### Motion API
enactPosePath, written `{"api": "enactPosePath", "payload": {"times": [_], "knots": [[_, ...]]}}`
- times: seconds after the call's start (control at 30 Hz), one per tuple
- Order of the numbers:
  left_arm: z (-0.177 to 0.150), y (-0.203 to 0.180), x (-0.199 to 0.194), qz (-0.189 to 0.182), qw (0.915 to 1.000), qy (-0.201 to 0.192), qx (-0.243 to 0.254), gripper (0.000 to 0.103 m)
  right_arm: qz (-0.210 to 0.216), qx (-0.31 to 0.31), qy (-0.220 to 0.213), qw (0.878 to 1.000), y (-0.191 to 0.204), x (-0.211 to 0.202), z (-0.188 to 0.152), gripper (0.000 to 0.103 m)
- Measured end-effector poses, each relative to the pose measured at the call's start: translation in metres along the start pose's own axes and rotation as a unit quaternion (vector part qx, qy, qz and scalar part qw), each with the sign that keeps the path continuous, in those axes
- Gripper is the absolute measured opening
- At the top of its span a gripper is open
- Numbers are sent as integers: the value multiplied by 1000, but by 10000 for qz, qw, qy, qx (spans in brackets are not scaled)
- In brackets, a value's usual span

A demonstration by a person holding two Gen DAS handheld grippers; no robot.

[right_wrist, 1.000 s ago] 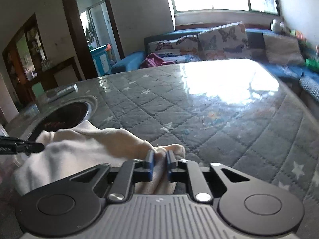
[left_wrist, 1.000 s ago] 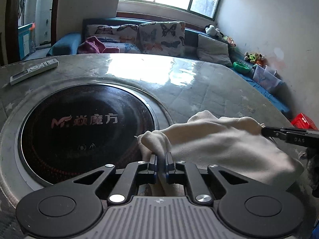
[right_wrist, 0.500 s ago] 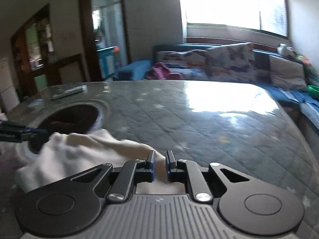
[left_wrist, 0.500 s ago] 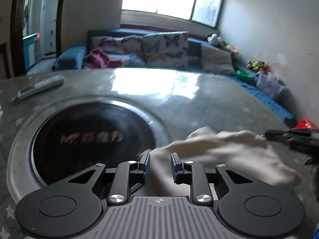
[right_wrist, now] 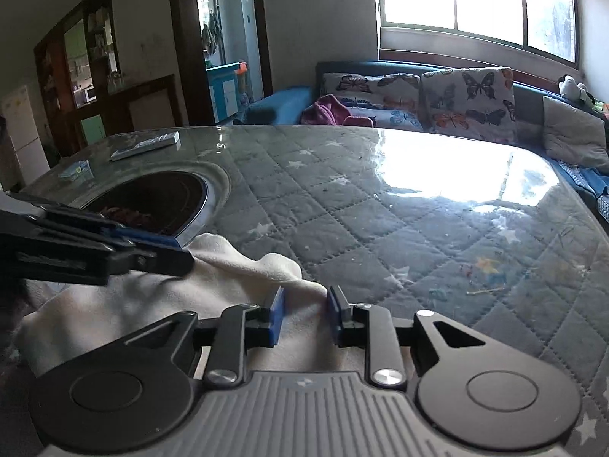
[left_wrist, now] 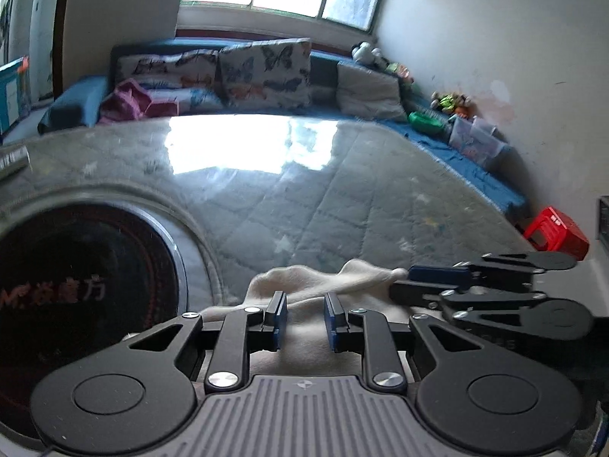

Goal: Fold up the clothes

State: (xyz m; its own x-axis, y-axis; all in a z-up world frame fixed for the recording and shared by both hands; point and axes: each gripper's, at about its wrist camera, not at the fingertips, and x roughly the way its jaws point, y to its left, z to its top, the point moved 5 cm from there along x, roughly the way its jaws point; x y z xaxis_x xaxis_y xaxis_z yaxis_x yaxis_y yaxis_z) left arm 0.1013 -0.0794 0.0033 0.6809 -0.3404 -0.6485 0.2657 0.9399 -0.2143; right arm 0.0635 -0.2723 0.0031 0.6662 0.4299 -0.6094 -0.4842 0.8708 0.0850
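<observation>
The round table is carrying everything here, its quilted grey cover under a glossy sheet that is throwing back the window glare, and the dark cooktop sunk into it is sitting just beside the work — probably why the folding is being done on the open cover rather than over the glass. The cream garment is lying bunched at the near edge of the table (its far hem is rising in a soft ridge), close enough for both tools to reach it without stretching. The left gripper is hanging over the cloth with its jaws parted and fabric showing between the blue pads, not pinched — they have just been opening. The right gripper is doing the same, jaws newly spread and the cloth lying loose beneath. Both seem to be letting go so the fold can settle, though motion blur is making the contact hard to judge.
</observation>
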Motion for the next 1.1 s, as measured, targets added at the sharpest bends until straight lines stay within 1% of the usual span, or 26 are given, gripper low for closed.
{"api": "enactPosePath", "payload": {"times": [0.17, 0.27, 0.37, 0.43, 0.57, 0.6, 0.63, 0.77, 0.9, 1.0, 1.1], "knots": [[-3, 1, 2, 15, 10000, -9, -15, 24, -32, -36, -3, 10000, 0, 2, 0, 29], [-2, 0, 2, 25, 10000, -15, 12, 24, 32, 11, -66, 10000, -1, -2, 1, 37], [-2, -2, 3, 35, 10000, -31, 38, 25, 30, 35, -204, 9998, 0, -12, 2, 55], [-2, -2, 3, 21, 10000, -36, 24, 27, -8, 46, -330, 9994, 1, -21, 4, 74], [-2, -3, 3, -38, 10000, -52, 1, 34, -19, 34, -480, 9988, 1, -31, 8, 89], [-2, -4, 2, -52, 10000, -57, -5, 35, -36, 2, -467, 9989, 2, -31, 9, 98], [-2, -4, 2, -66, 10000, -63, -10, 36, -94, -36, -476, 9988, 2, -31, 10, 103], [-2, -1, 2, -132, 9999, -74, -71, 36, -320, -166, -548, 9978, 0, -31, 16, 103], [-1, 0, 0, -186, 9997, -93, -99, 37, -316, -18, -441, 9985, -4, -28, 20, 103], [1, -1, -8, -207, 9995, -218, -65, 40, -376, 25, -204, 9991, -7, -19, 24, 103], [2, 0, -7, -117, 9997, -189, 35, 40, -469, 28, 119, 9988, -10, -5, 26, 103]]}}
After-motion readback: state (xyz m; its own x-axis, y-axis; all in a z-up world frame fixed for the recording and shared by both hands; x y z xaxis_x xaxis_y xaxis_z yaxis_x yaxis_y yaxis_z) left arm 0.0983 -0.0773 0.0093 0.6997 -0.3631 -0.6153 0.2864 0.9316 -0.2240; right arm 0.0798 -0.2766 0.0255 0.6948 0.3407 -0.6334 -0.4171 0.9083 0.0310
